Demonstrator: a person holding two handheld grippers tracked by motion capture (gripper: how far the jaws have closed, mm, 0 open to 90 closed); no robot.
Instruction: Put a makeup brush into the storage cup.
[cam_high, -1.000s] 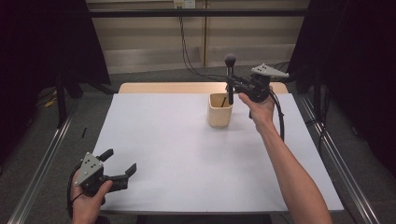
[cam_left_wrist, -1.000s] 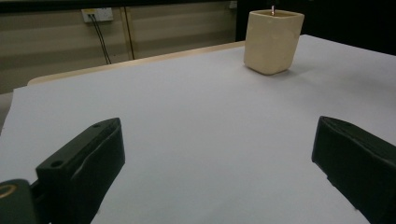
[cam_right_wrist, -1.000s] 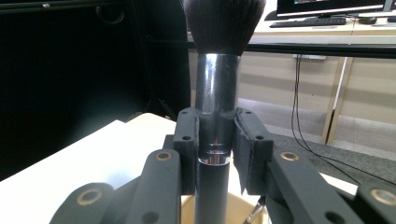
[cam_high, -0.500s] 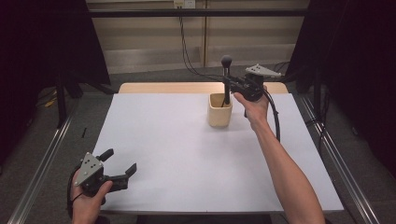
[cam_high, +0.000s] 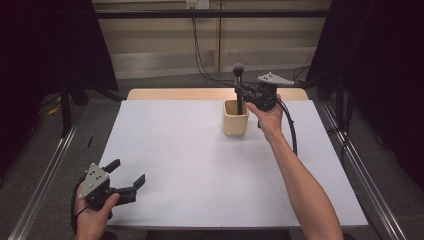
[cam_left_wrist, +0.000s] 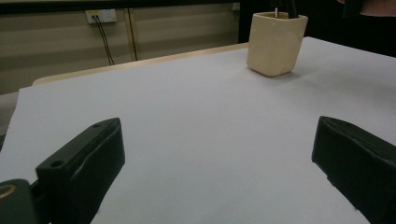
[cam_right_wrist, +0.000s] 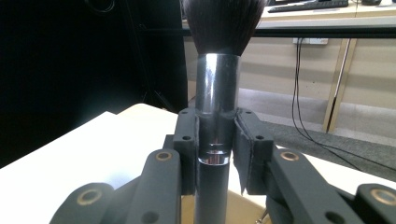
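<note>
While right claw (cam_right_wrist: 217, 154) clamps brush (cam_right_wrist: 217, 70) | left claw (cam_high: 127, 177) gapes | white table (cam_high: 200, 170) | grey floor (cam_high: 150, 82)

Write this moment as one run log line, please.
right gripper: shut on makeup brush, upright, handle in beige cup | left gripper: open, idle

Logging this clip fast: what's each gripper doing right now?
Left gripper: open, holding nothing, low over the table.
Right gripper: shut on the makeup brush, upright above the beige cup.
</note>
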